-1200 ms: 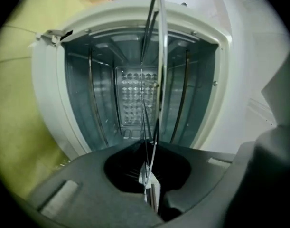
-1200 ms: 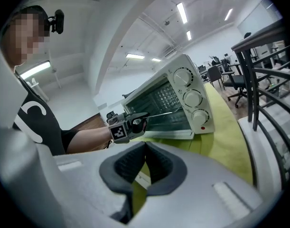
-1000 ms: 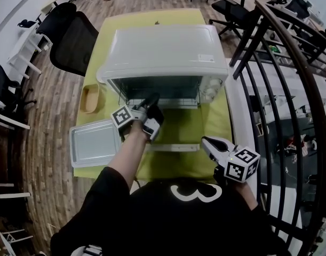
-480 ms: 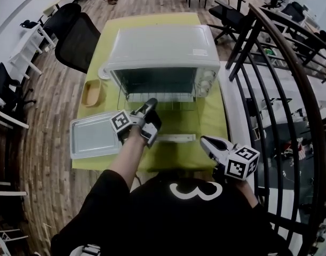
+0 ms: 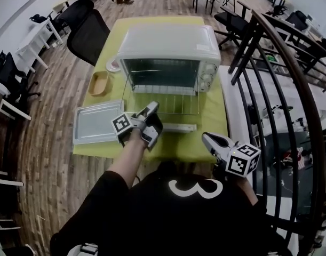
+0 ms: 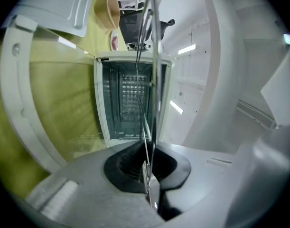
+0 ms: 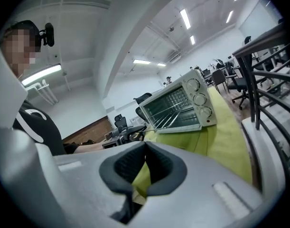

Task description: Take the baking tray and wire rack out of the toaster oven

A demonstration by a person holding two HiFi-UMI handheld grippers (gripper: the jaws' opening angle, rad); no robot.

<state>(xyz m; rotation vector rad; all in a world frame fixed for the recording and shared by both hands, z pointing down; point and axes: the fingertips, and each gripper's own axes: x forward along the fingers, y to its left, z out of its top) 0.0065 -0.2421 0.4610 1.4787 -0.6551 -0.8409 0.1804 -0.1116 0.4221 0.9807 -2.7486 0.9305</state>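
The white toaster oven (image 5: 168, 47) stands on the yellow-green table (image 5: 213, 119) with its door folded down. The wire rack (image 5: 165, 103) is drawn most of the way out over the door. My left gripper (image 5: 152, 108) is shut on the rack's front edge; in the left gripper view the thin wires (image 6: 152, 56) run on edge between the pads (image 6: 135, 163) toward the oven cavity (image 6: 128, 103). The baking tray (image 5: 93, 124) lies flat on the table's left front corner. My right gripper (image 5: 208, 140) hangs off the table's front right, shut on nothing (image 7: 145, 146).
A wooden dish (image 5: 98, 82) and a small plate (image 5: 113, 64) sit left of the oven. The door's handle bar (image 5: 179, 127) lies near the table's front edge. A dark railing (image 5: 280, 89) runs along the right. Office chairs (image 5: 90, 33) stand behind the table.
The left gripper has pulled the wire rack farther out of the oven toward the person. The head view has backed away from the oven. The right gripper stayed low at the front right.
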